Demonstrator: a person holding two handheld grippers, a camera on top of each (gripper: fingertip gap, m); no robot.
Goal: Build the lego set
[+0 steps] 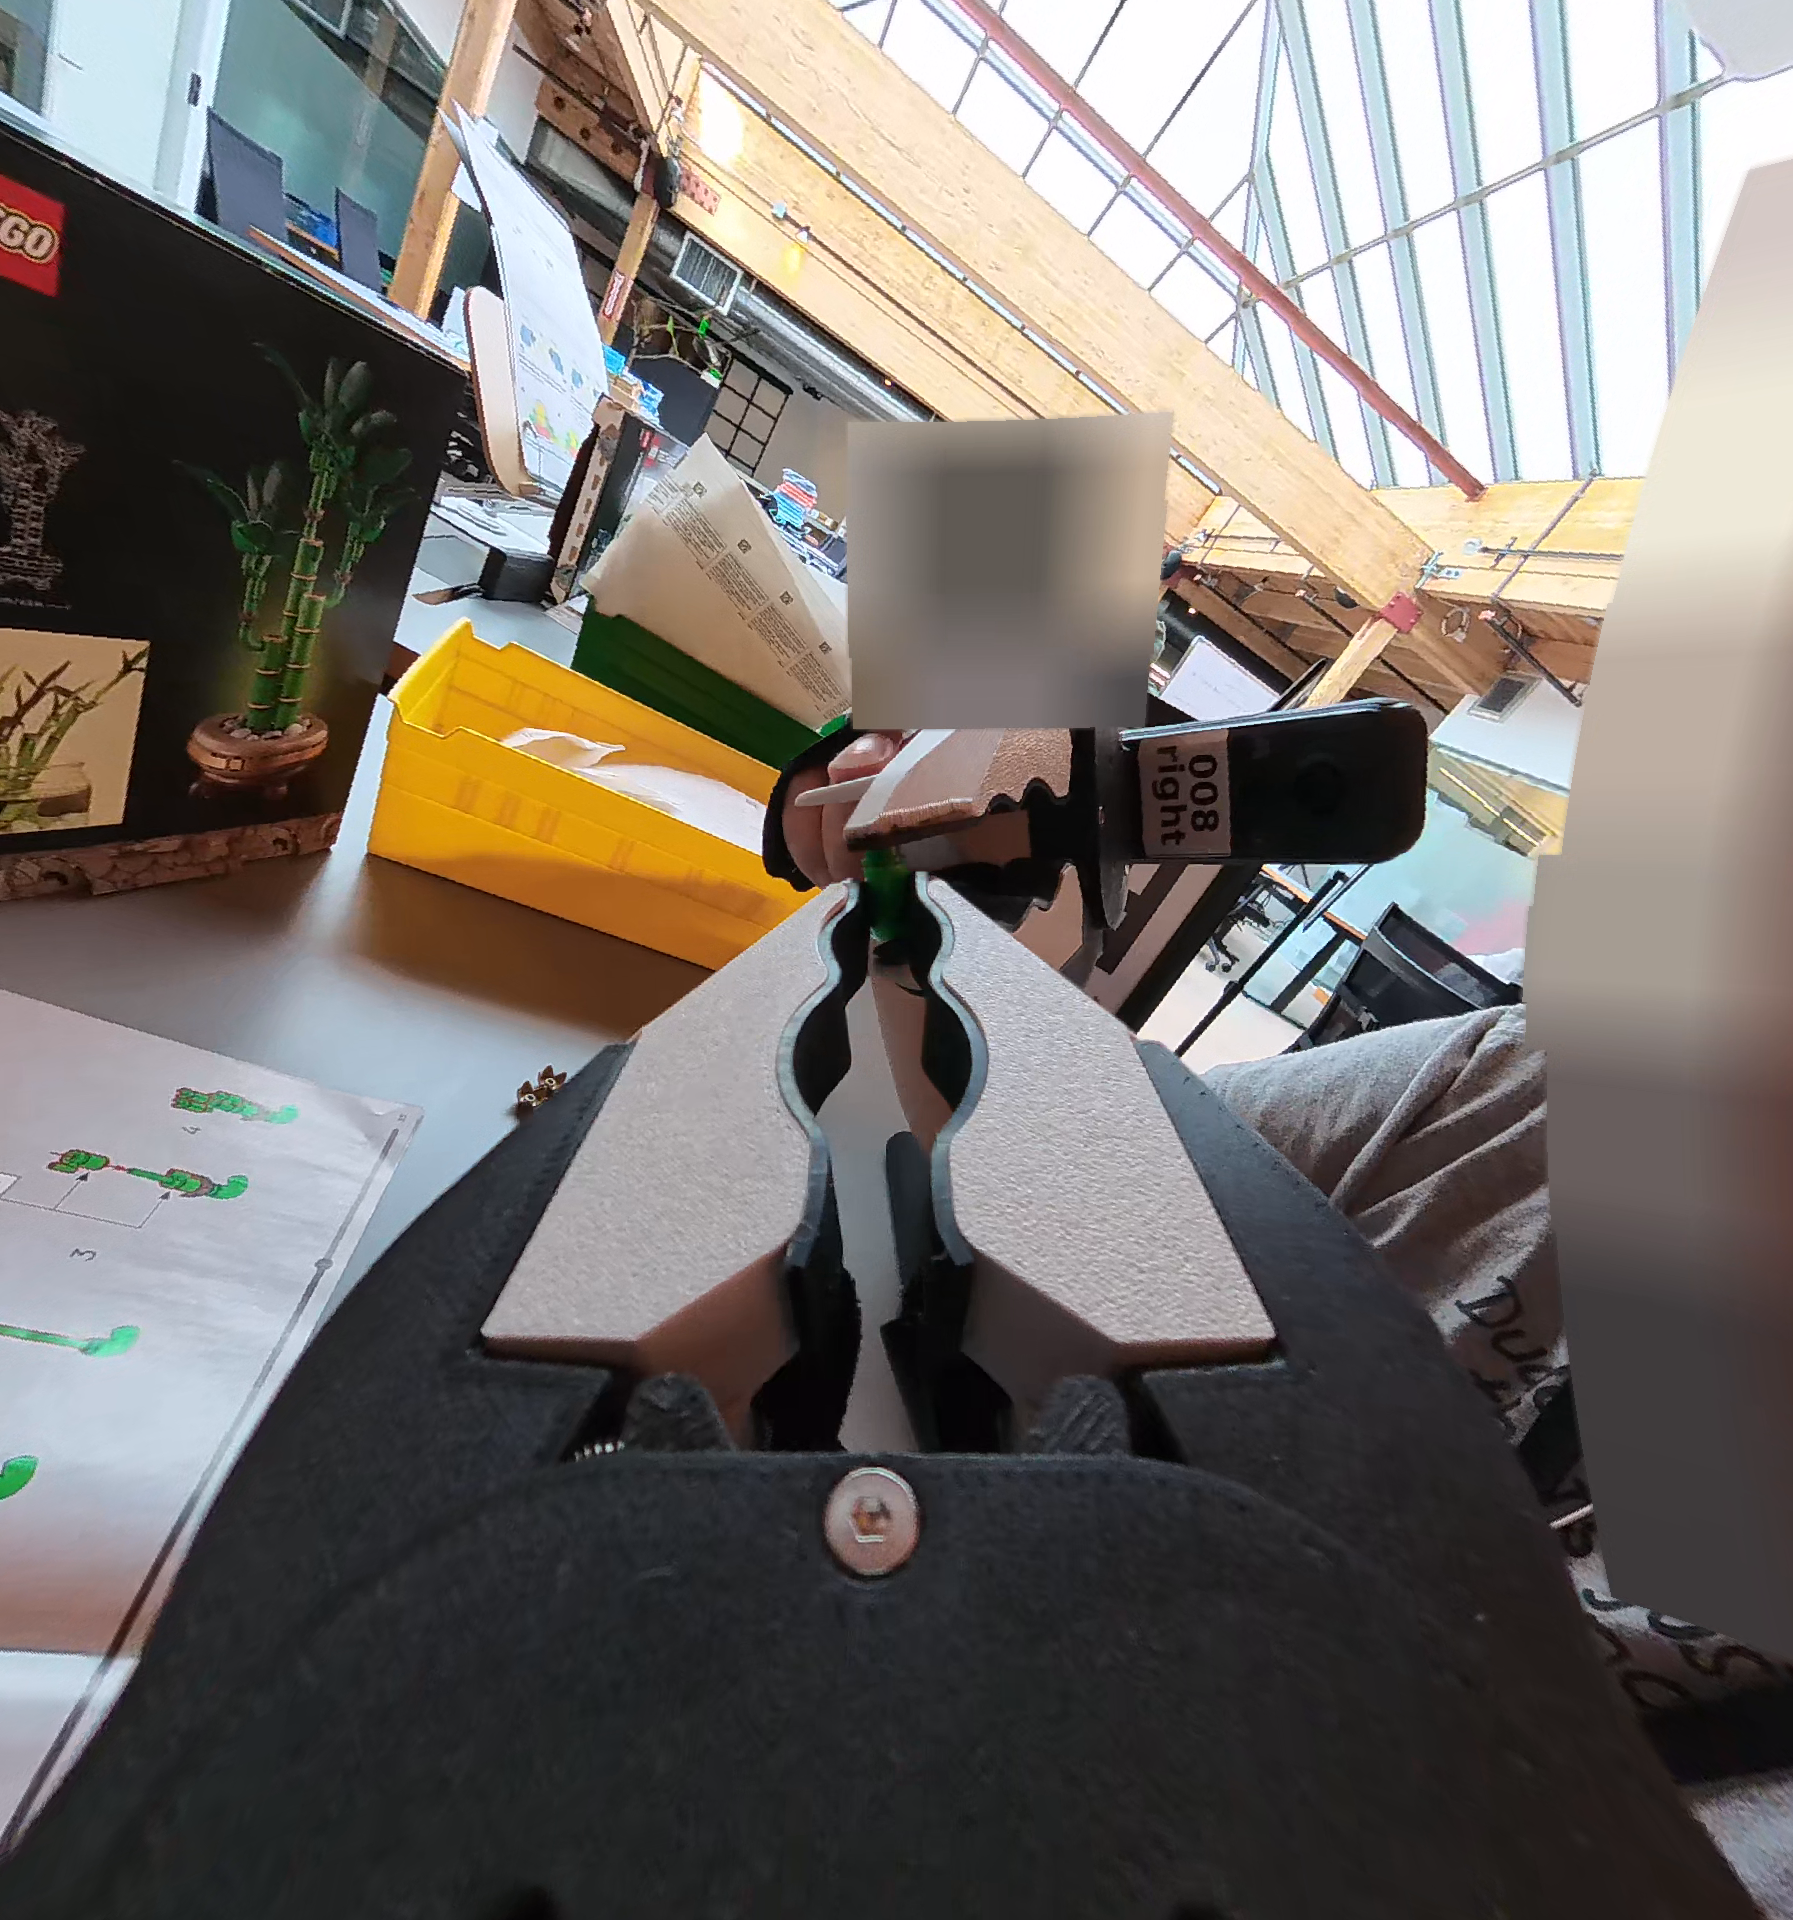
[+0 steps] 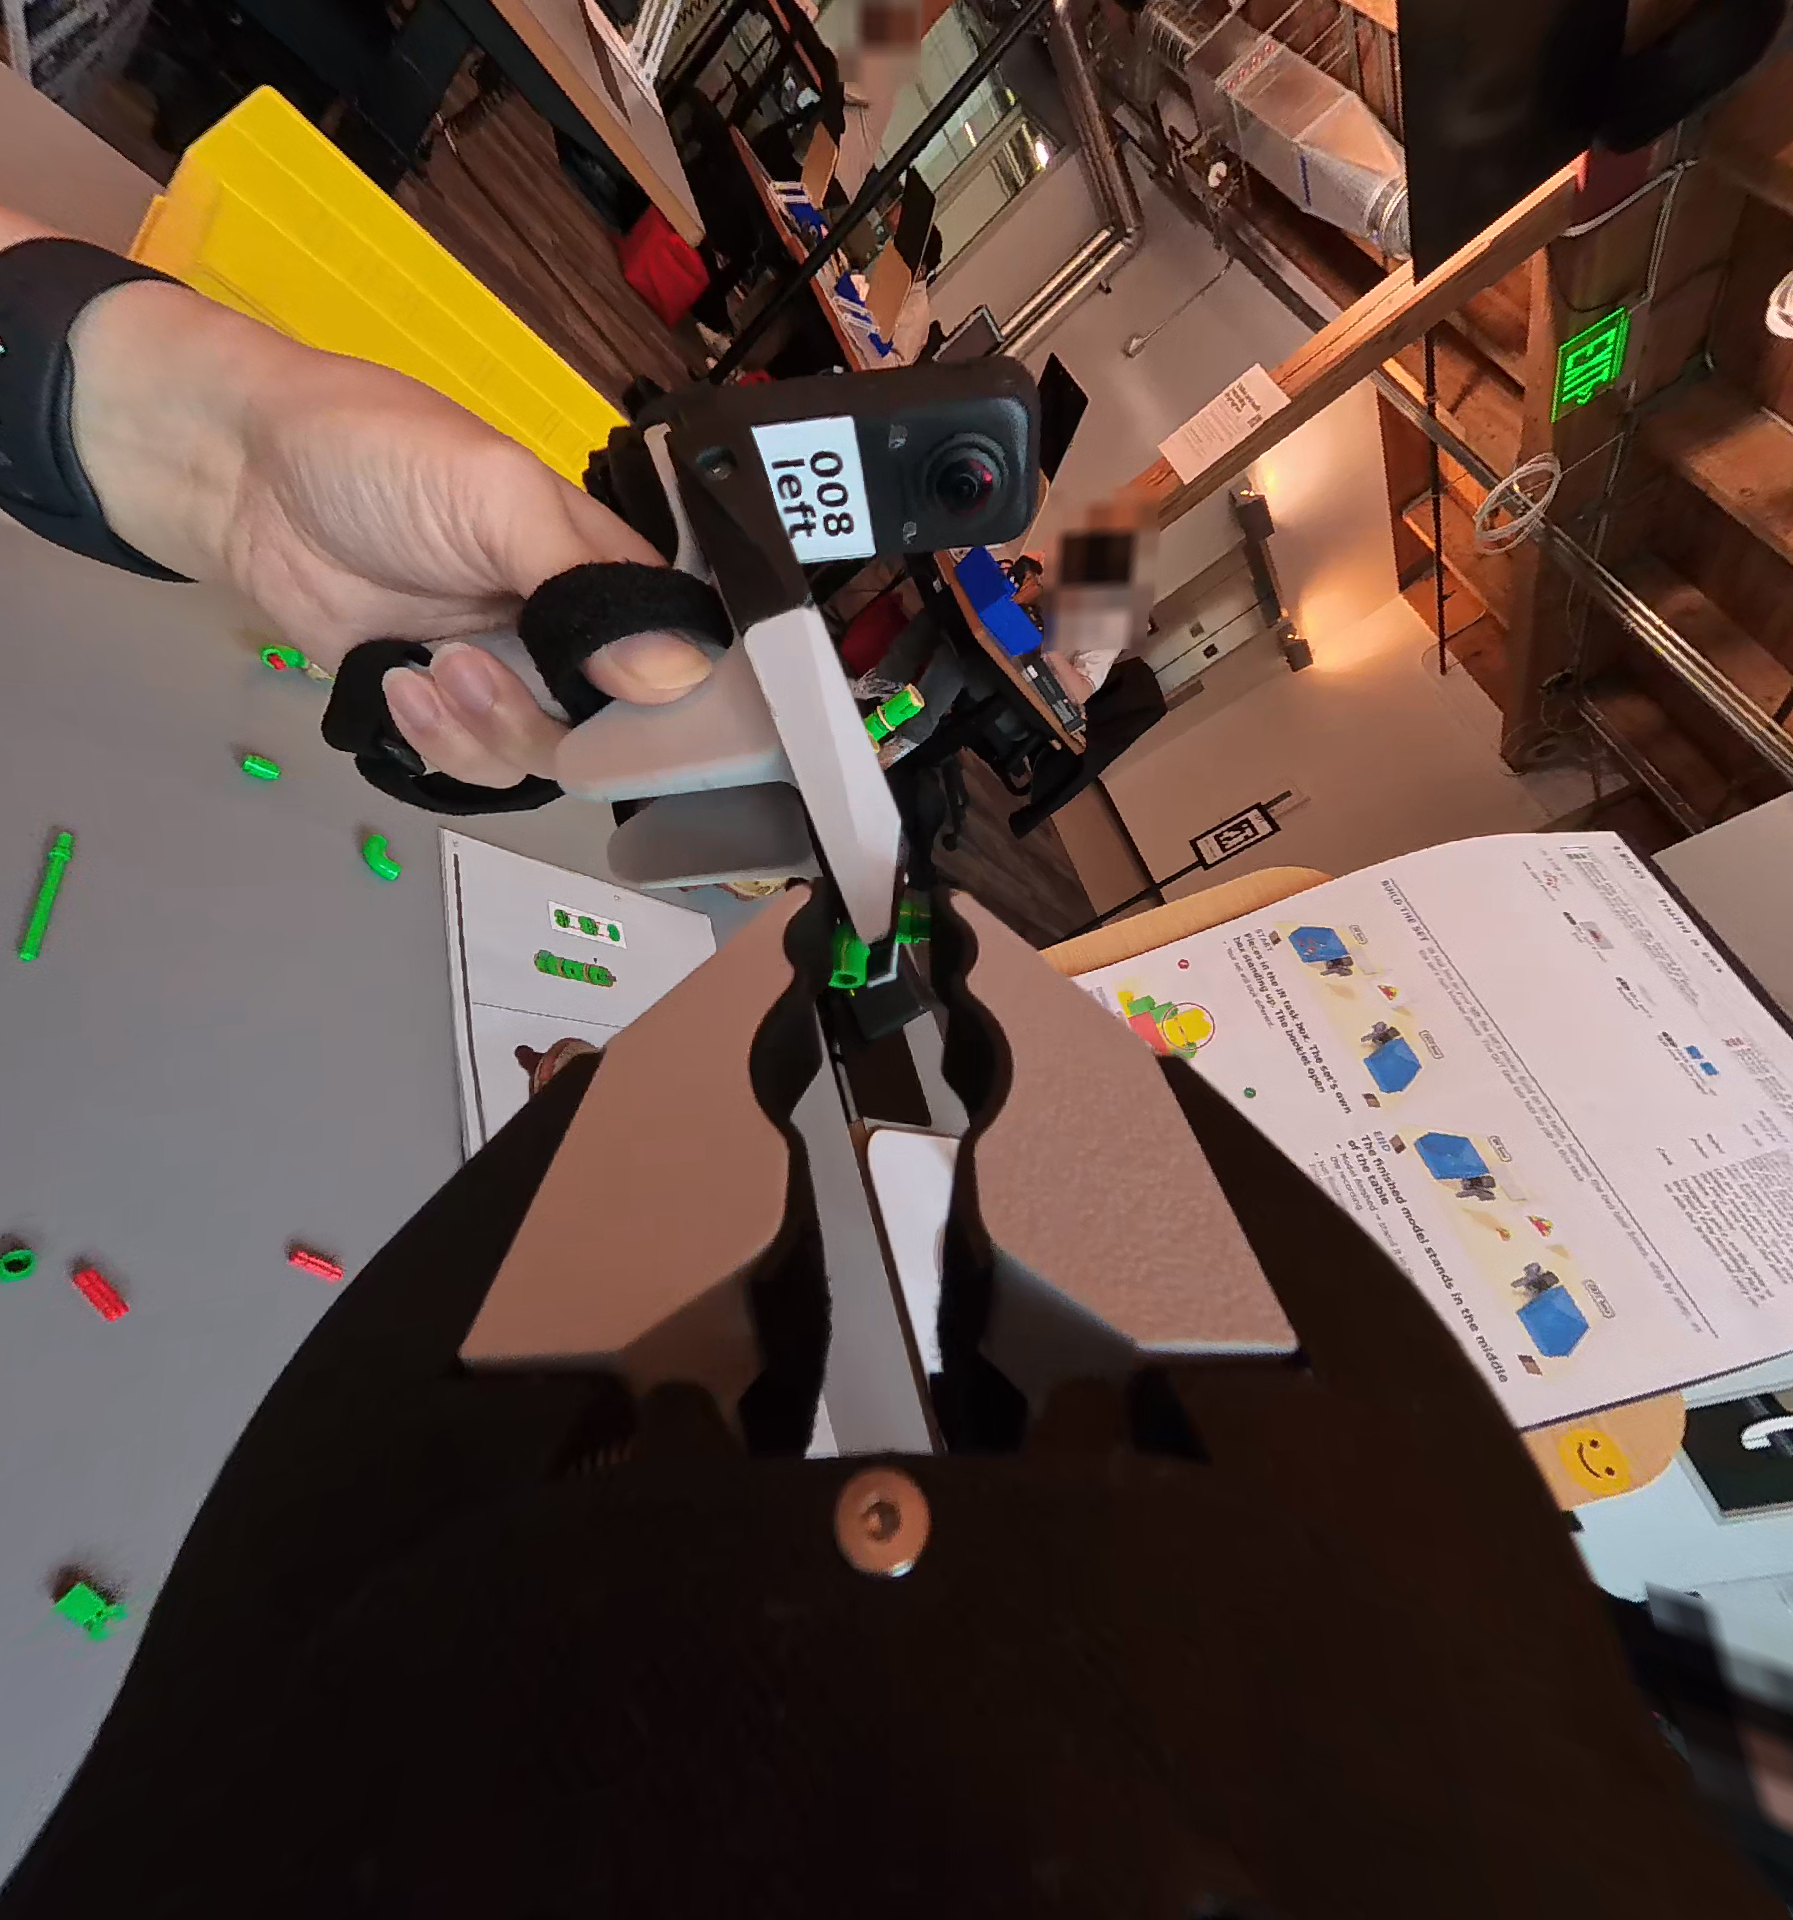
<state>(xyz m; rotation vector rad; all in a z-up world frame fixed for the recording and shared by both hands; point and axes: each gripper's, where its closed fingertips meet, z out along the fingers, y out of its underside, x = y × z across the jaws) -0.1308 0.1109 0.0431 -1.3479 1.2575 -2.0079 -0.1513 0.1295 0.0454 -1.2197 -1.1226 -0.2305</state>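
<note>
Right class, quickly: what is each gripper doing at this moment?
Left gripper: fingers shut on the green lego piece.
Right gripper: fingers shut on the same green lego piece, where both grippers meet.

The green piece (image 1: 884, 896) between the left gripper's (image 1: 884, 902) fingertips is mostly hidden, its shape unclear. In the right wrist view the left gripper's finger (image 2: 838, 769) covers part of the green assembly (image 2: 852, 954). The lego box (image 1: 144, 540) and instruction sheet (image 1: 113, 1268) run off the picture's left edge.
</note>
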